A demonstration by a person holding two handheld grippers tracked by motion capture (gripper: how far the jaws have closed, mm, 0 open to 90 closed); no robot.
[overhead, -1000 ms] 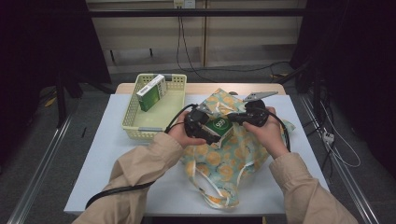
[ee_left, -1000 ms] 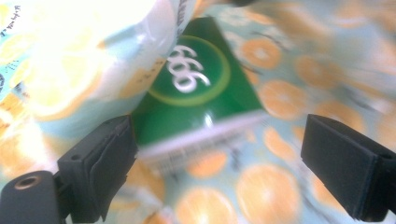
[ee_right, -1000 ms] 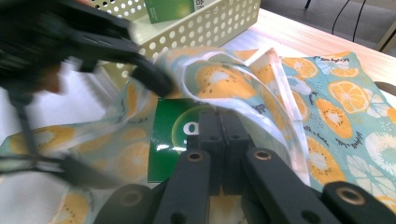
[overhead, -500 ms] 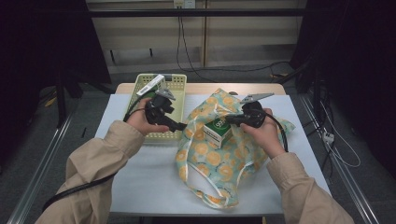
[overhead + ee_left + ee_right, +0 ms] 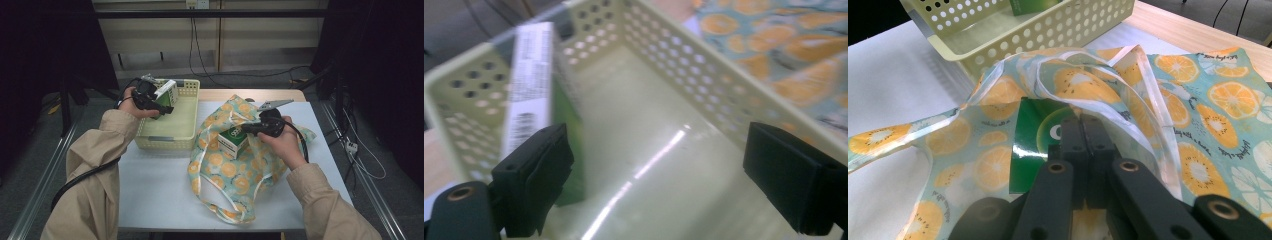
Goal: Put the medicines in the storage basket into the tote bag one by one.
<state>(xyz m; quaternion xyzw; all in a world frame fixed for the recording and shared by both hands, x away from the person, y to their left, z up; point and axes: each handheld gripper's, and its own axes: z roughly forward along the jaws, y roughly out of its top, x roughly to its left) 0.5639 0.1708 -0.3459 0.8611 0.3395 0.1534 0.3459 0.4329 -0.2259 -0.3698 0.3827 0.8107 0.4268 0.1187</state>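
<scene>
The left gripper [image 5: 161,106] was observed over the far left end of the pale green perforated basket [image 5: 170,137], its jaws standing wide apart. In the left gripper view the two black jaws were seen spread across the basket's interior with nothing pressed between the pads. A green and white carton [image 5: 541,95] was found standing against the basket's end wall, just beside the left-hand jaw of that gripper; whether that jaw touched it could not be determined, as the view was blurred.

The right gripper [image 5: 249,131] was recorded with its jaws fully closed, pad against pad, at the mouth of the orange-print fabric bag [image 5: 235,172]. In the right gripper view the closed jaws were seen lying at the bag's white-edged rim [image 5: 1148,125]; whether fabric was pinched between them could not be told. A second green carton [image 5: 232,140] was noted sitting partly within the bag's opening, directly ahead of the closed jaws.

The bag was found spread on the white table top [image 5: 165,190], to the right of the basket and just beside it, with its handles trailing toward the near edge.
</scene>
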